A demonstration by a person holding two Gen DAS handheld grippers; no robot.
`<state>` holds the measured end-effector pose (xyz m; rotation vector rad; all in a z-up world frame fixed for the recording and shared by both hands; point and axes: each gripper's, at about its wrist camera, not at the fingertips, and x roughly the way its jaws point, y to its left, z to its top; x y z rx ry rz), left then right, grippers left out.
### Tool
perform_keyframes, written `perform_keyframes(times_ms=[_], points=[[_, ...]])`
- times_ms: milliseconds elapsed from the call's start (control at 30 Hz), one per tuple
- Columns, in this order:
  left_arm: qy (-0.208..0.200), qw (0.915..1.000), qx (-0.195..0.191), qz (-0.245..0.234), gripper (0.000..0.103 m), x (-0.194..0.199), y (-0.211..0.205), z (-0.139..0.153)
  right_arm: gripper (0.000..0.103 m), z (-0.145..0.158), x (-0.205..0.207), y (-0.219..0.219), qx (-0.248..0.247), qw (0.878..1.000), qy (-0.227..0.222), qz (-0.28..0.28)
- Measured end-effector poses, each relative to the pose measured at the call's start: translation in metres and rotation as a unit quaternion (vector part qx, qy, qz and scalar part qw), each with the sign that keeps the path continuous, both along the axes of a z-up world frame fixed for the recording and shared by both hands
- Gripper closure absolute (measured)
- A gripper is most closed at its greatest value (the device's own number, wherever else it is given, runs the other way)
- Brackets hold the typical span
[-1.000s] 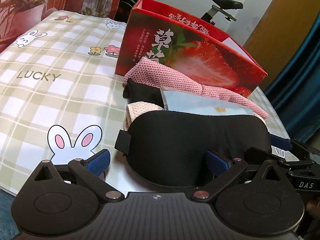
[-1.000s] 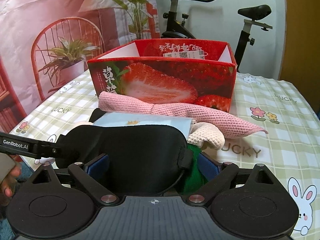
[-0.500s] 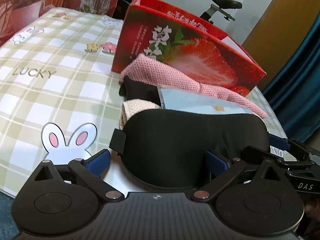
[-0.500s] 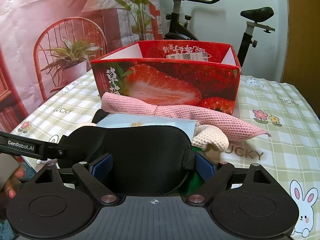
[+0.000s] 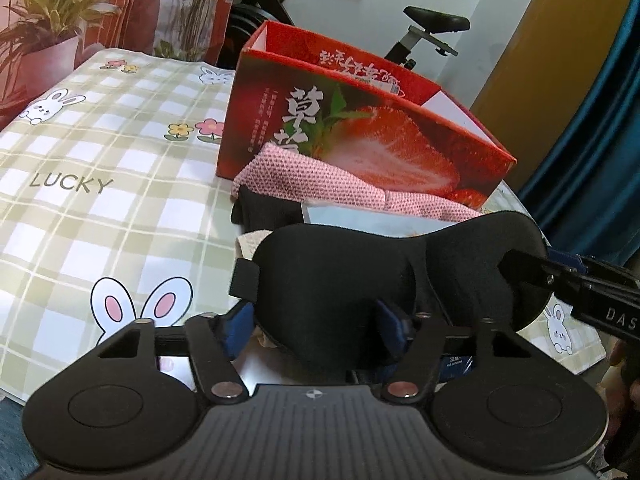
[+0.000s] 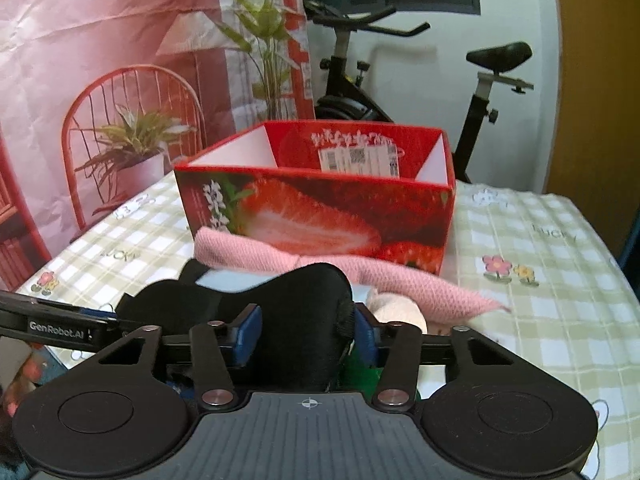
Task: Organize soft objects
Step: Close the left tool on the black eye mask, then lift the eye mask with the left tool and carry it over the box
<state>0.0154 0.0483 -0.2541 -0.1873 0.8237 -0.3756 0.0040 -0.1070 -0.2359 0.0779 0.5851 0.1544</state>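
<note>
Eye mask (image 5: 360, 280) in black foam is the thing in hand, and from the left wrist view the left gripper (image 5: 316, 320) has its two blue pads pressed on the left cup of it, while the right gripper (image 5: 560, 276) comes in from the right edge and bites the other cup. The mask hangs just above the pile of soft things, near the strawberry box (image 5: 360, 136), with the pink knitted cloth (image 5: 320, 180) between them. Its long axis goes from left to right across this view, the strap tab toward the left, and the right end sits higher than the left one. I think the step is to carry the mask into the box, so both grips should stay firm and rise together, to keep the mask from sagging or pulling the cloth. From the right wrist view the jaws of the right gripper (image 6: 308, 332) pinch the nearer cup of the eye mask (image 6: 296, 312), and the long axis runs away to the left toward the left gripper (image 6: 60, 326). The strawberry box (image 6: 320, 216) stands open behind, directly ahead, and the checked tablecloth (image 6: 540, 280) is under all.
</note>
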Motion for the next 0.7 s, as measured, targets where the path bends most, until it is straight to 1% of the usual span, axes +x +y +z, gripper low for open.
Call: perform_keyframes(times_ms=[67, 100, 167, 233, 300, 500, 600, 700], points=[[-0.003, 1.0000, 0.001, 0.001, 0.052, 0.001, 0.001, 0.003, 0.070, 0.004, 0.003, 0.000, -0.002, 1.000, -0.006, 0.004], [-0.007, 1.0000, 0.002, 0.003, 0.055, 0.001, 0.002, 0.005, 0.073, 0.006, 0.005, -0.001, -0.002, 1.000, -0.008, 0.004], [-0.013, 0.9999, 0.001, 0.006, 0.070, 0.004, 0.005, 0.011, 0.077, 0.011, 0.010, -0.003, 0.001, 1.000, -0.013, 0.005], [-0.022, 0.9997, 0.001, 0.005, 0.077, 0.007, 0.006, 0.017, 0.080, 0.016, 0.016, -0.005, 0.004, 1.000, -0.017, 0.004], [-0.040, 0.9992, 0.009, 0.003, 0.081, 0.010, 0.005, 0.025, 0.084, 0.020, 0.022, -0.006, 0.006, 1.000, -0.022, 0.006], [-0.089, 0.9951, 0.041, 0.013, 0.087, 0.018, -0.001, 0.048, 0.087, 0.026, 0.041, -0.006, 0.001, 0.999, -0.028, 0.017], [-0.100, 0.9936, 0.053, 0.008, 0.087, 0.025, -0.008, 0.053, 0.088, 0.024, 0.050, -0.006, 0.002, 1.000, -0.021, 0.016], [-0.101, 0.9932, 0.058, 0.001, 0.087, 0.030, -0.014, 0.055, 0.089, 0.021, 0.056, -0.006, 0.004, 1.000, -0.014, 0.016]])
